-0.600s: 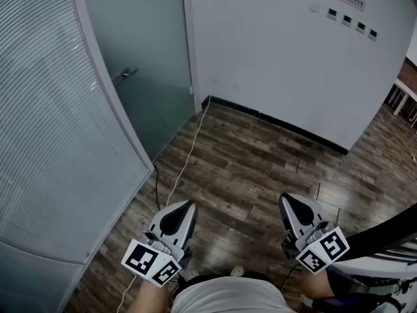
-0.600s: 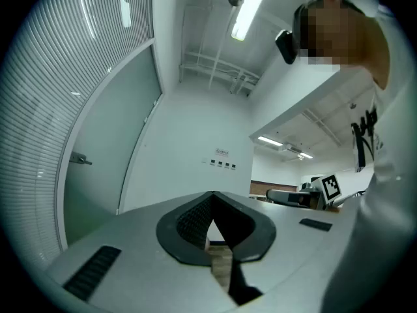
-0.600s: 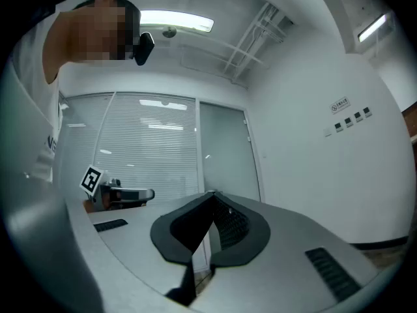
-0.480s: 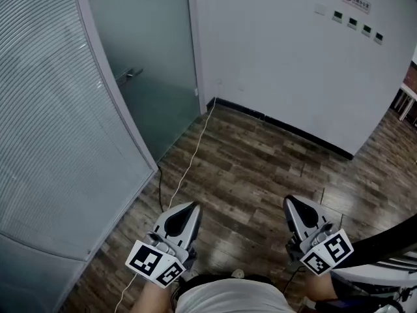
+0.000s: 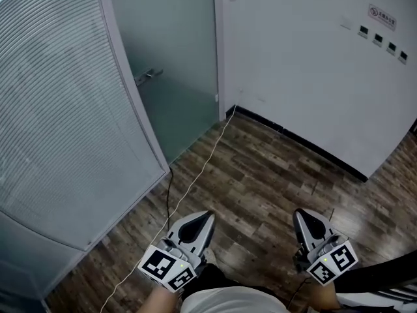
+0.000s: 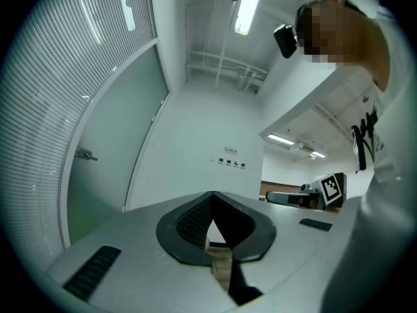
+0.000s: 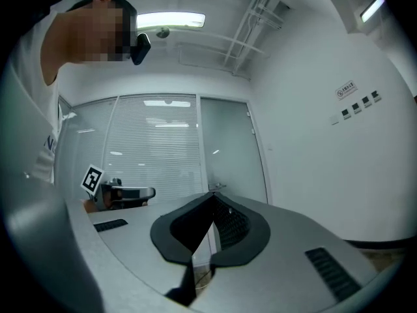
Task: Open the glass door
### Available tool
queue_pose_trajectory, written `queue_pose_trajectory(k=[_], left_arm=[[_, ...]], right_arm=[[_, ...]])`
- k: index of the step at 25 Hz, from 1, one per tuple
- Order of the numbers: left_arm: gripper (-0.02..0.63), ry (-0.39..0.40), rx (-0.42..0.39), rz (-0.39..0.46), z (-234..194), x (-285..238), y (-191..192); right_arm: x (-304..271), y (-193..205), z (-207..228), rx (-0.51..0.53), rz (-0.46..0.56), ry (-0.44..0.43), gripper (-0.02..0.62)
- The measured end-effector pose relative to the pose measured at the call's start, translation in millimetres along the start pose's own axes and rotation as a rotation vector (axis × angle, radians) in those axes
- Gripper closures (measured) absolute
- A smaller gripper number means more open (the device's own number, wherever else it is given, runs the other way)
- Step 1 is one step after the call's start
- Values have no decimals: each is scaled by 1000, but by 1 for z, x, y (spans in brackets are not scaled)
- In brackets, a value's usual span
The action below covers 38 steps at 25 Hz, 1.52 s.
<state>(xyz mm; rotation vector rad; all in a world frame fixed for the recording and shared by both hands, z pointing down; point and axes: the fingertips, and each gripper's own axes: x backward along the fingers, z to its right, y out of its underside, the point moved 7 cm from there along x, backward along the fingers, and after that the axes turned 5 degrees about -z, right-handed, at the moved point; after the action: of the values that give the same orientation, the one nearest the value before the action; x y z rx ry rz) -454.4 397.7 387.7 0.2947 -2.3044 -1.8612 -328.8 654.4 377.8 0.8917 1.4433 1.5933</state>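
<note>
Through the head view I saw the glass door (image 5: 179,57) at the far end of the wooden floor (image 5: 260,175). Its small metal handle (image 5: 150,75) sat at the door's left edge, a slatted partition (image 5: 58,109) stood left of the door and a white wall (image 5: 313,77) right of it. My left hand-held gripper (image 5: 207,215) and right hand-held gripper (image 5: 298,212) were both well short of the door. A white cable (image 5: 202,165) ran along the floor to the door's right foot. I judged it a trip hazard on the walk in, and this view alone showed it. In the left gripper view the jaws met at their tips with nothing between them. The handle showed there as a lever standing out from the door, which the steep head view flattened. In the right gripper view the jaws were likewise pressed together and empty, and the door lay straight beyond the tips, with the handle just above them. With both pairs of jaws together, I reckoned either would only knock the handle or the glass unless it parted first. No view told me which way the door swings, so a pull the wrong way could strain it.
</note>
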Motion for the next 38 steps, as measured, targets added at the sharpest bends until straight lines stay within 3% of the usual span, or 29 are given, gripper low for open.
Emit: queue_pose_trajectory(k=[5,13,21,31,38], left_arm=[[606,-1,-4,-8,-15,-26,-2],[606,9,-12,1,-63,-93,-15],[606,-38,-39,-5,-152,-157,-44],[606,-125,-36,-17,-241,-185,-56],[606,-252,-12,20,-290,-191,-62]], right_arm=[[-18,6,18,6,-5,-31,600],[-73,0,66,3,-35,-10,600],[-188,-23,124,6,-48,-25,600],[-325,-24,143,5,-105,-162,600],[-402,-21,155,15,-115,-287,600]])
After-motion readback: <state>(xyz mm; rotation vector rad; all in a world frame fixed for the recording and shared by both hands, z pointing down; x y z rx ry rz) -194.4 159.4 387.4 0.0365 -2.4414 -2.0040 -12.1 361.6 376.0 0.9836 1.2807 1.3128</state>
